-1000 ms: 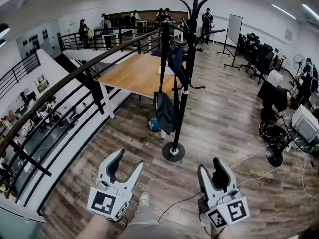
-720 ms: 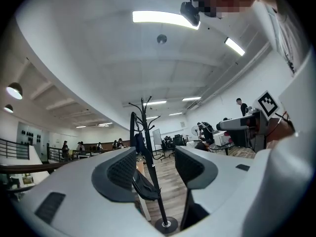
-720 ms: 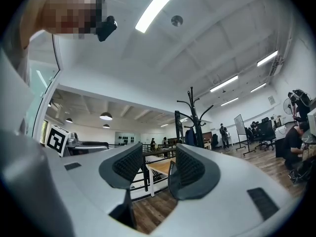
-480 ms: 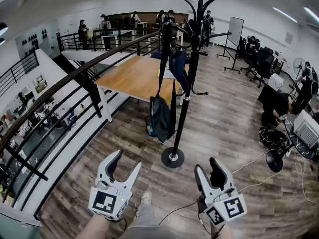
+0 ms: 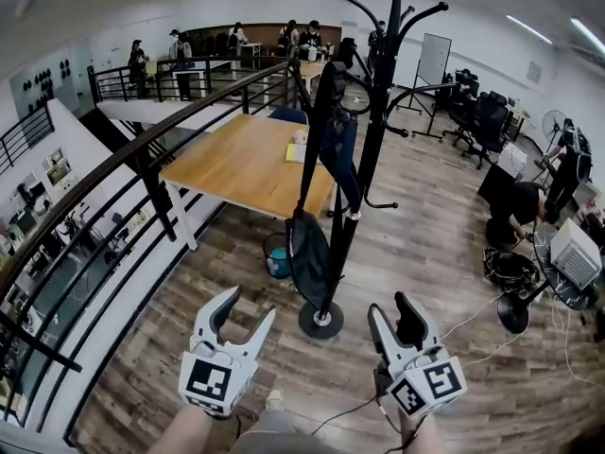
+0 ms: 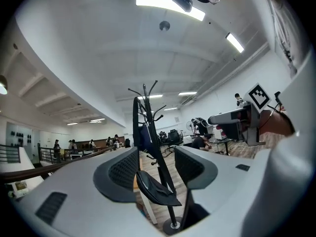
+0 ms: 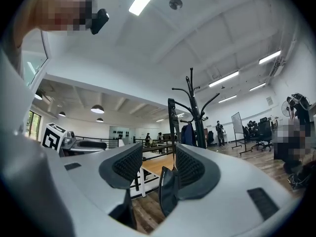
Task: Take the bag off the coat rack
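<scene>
**Approach.** We hold the left hand-held gripper point(image 5: 248, 308) and right hand-held gripper point(image 5: 389, 306) spread and empty. The dark fabric bag point(image 5: 307, 249) hangs ahead, apart, its strap point(image 5: 317, 130) vertical, left of the black metal coat rack point(image 5: 364, 168) pole; the left seems nearer.

The left gripper point(image 5: 248, 305) and right gripper point(image 5: 388, 305): pale grey shells, black ribbed pads point(image 6: 123, 169), black-and-white marker cubes point(image 5: 210, 382) flanking grey trousers point(image 5: 274, 431).
</scene>
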Motion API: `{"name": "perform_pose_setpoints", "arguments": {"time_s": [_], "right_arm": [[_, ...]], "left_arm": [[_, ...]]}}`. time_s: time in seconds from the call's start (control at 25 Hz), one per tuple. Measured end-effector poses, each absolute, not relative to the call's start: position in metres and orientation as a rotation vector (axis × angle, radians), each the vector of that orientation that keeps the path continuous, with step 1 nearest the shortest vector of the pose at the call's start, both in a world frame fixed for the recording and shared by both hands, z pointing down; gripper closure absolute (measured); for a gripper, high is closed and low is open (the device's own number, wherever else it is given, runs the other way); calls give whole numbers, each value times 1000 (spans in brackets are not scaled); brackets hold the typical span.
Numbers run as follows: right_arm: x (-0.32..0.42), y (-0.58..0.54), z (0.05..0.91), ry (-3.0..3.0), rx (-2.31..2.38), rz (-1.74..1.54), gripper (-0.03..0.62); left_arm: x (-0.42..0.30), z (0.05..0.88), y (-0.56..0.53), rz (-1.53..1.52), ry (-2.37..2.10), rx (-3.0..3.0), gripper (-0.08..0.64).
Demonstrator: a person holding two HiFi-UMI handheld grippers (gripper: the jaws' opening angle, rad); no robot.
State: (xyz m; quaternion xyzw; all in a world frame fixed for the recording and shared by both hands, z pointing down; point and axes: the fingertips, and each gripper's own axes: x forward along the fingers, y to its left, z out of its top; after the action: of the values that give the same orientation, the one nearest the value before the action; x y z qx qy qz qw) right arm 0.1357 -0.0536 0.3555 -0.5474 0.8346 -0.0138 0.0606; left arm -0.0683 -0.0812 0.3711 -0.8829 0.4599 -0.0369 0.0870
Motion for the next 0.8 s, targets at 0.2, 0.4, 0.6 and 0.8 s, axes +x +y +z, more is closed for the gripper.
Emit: {"name": "perform_pose_setpoints", "arguments": {"time_s": [0.2,0.4,0.6,0.8], "right_arm": [[119,-125,351,2567,-1694,-11,385],[112,-193,332,2583,-1722,31,379],[114,-250,333,2549,-1761,31,376],[107,-288,336,2525,-1796,-6,368]], "left_arm": [[-68,366,-154,-136,1260,-2654,308],[-55,349,-229,-116,1178,-2688,308],[-38,352,-297,-121,1097,-2704,308],[-18,358,-352,-120,1061,-2808,307]]}}
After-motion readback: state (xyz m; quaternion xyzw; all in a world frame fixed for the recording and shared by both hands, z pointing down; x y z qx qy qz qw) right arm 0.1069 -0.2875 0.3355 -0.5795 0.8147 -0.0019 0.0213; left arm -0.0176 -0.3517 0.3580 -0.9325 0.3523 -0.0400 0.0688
